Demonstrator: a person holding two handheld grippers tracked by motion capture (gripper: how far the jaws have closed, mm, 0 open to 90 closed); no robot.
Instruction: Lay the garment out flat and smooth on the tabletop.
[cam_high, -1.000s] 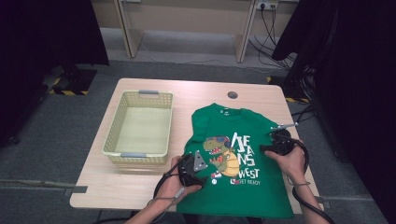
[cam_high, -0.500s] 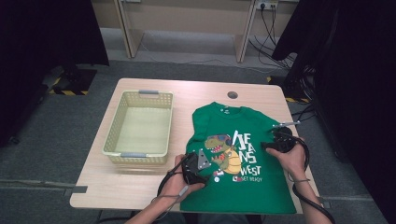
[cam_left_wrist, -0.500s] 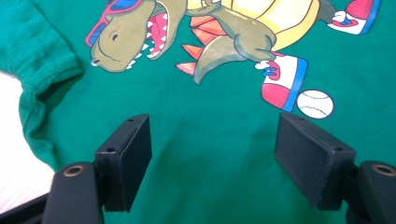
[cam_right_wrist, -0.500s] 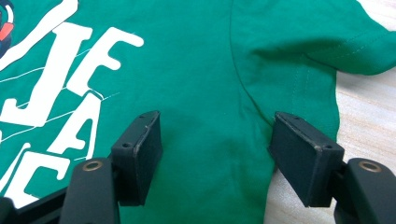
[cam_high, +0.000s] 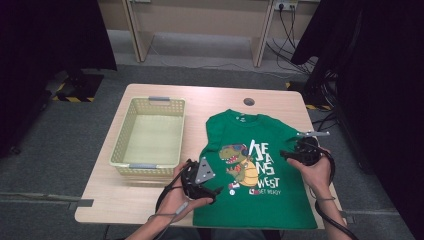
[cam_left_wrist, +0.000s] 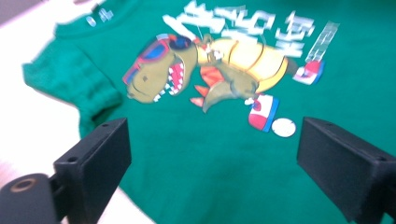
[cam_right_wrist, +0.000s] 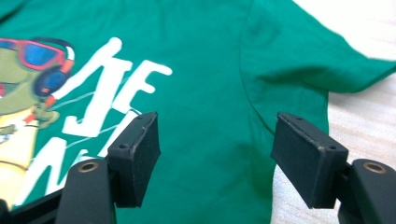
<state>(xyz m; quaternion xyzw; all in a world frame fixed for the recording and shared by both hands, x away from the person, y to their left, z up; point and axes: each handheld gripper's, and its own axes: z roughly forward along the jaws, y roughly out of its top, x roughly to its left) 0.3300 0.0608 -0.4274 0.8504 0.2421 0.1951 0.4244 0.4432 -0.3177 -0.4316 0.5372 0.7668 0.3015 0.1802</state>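
Two hand-held grippers are over a green T-shirt (cam_high: 260, 165) that lies flat on the wooden bench (cam_high: 125, 200), front side up, with its collar at the far side from the person. The print on its chest is a dinosaur with red glasses and white letters beside it. The shirt covers the right half of the bench, and its lower hem reaches the near edge.

The left hand-held gripper (cam_high: 212, 192) is at the shirt's left edge, just near the lower part of the print. In the left gripper view its jaws stand wide apart above the green cloth, with the short sleeve (cam_left_wrist: 70, 79) ahead on the left; the jaws have just been opening and nothing is between them, so this gripper is released.

The right hand-held gripper (cam_high: 287, 154) is at the shirt's right side, near the right sleeve (cam_right_wrist: 317, 56). In the right gripper view its jaws are also spread, above the cloth beside the sleeve seam, and the pads do not pinch any fabric. It is released too.

A pale yellow basket (cam_high: 122, 145) stands on the left half of the bench, just beside the shirt and not touching it.
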